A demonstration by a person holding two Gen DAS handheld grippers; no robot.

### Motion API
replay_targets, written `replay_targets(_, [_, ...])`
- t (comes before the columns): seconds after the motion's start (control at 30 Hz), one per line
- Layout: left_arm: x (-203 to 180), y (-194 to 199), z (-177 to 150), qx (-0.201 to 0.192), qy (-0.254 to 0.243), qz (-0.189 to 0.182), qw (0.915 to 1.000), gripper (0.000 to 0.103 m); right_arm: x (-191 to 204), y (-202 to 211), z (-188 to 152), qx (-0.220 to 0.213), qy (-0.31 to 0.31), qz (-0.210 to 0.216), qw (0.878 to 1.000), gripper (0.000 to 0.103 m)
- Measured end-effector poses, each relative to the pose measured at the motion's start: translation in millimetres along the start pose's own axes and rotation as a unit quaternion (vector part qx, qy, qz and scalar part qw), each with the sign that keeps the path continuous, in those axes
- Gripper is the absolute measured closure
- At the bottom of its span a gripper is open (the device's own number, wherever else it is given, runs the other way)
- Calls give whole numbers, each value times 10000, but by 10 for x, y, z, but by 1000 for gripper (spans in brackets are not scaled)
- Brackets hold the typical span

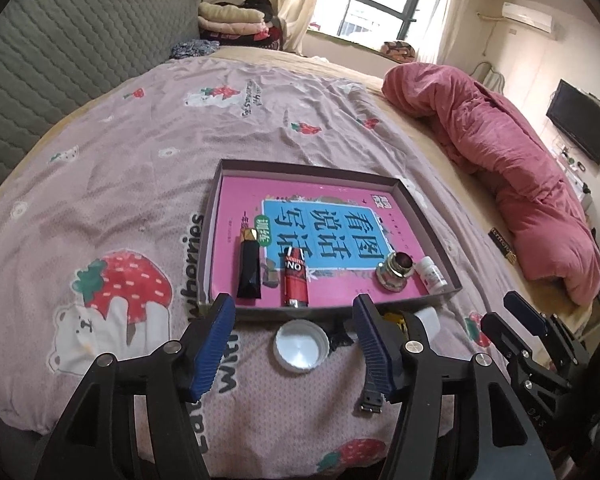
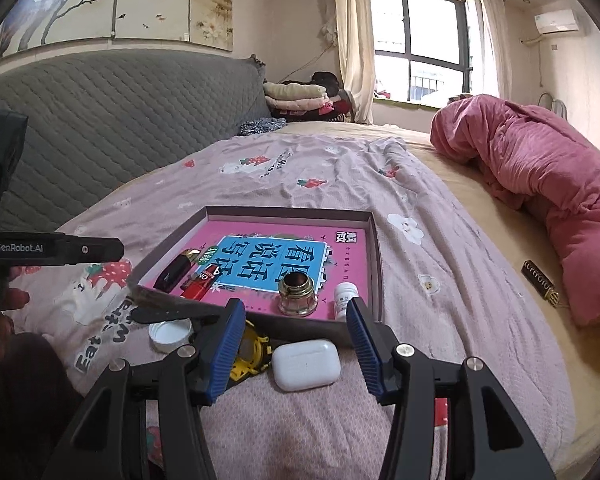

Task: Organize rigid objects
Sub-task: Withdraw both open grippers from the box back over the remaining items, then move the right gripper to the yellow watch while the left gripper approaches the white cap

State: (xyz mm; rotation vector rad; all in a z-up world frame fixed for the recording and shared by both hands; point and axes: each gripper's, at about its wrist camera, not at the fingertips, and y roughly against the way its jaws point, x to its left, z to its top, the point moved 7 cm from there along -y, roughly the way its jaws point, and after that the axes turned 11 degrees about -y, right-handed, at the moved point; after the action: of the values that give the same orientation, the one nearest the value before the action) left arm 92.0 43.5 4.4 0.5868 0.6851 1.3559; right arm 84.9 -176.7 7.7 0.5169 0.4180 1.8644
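A shallow box (image 1: pixel 216 208) (image 2: pixel 376 248) with a pink book in it lies on the bed. Inside lie a black tube (image 1: pixel 249 268) (image 2: pixel 176 272), a red tube (image 1: pixel 296 280) (image 2: pixel 202 282), a brass-and-glass jar (image 1: pixel 395 272) (image 2: pixel 298 294) and a small white bottle (image 1: pixel 431 274) (image 2: pixel 345 294). In front of the box lie a white lid (image 1: pixel 301 345) (image 2: pixel 170 334), a yellow watch with a black strap (image 1: pixel 370 396) (image 2: pixel 252 350) and a white earbud case (image 2: pixel 306 364). My left gripper (image 1: pixel 296 348) is open over the lid. My right gripper (image 2: pixel 296 356) is open around the earbud case.
The bed has a pink strawberry-print sheet (image 1: pixel 120 184) (image 2: pixel 340 168). A rolled pink quilt (image 1: pixel 520 168) (image 2: pixel 540 168) lies at the right, with a small black-and-gold item (image 1: pixel 502 245) (image 2: pixel 540 282) beside it. A grey headboard (image 1: pixel 60 60) (image 2: pixel 120 112) stands at the left.
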Motion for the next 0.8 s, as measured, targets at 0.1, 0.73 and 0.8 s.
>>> replay_targets(0.1, [5,12,-30,44,-2,-17,10000,40,49,43,-26,30,54,19,10000,51])
replay_targets(0.73, [-126,160,-171,124,-159,-175,9996,40,115,191,-134,311,-4,98,9995,51])
replay_targets(0.8, [-155,153,-203,205,-195,-188,9994,40,118,192,-150,357,-2,93,9993,51])
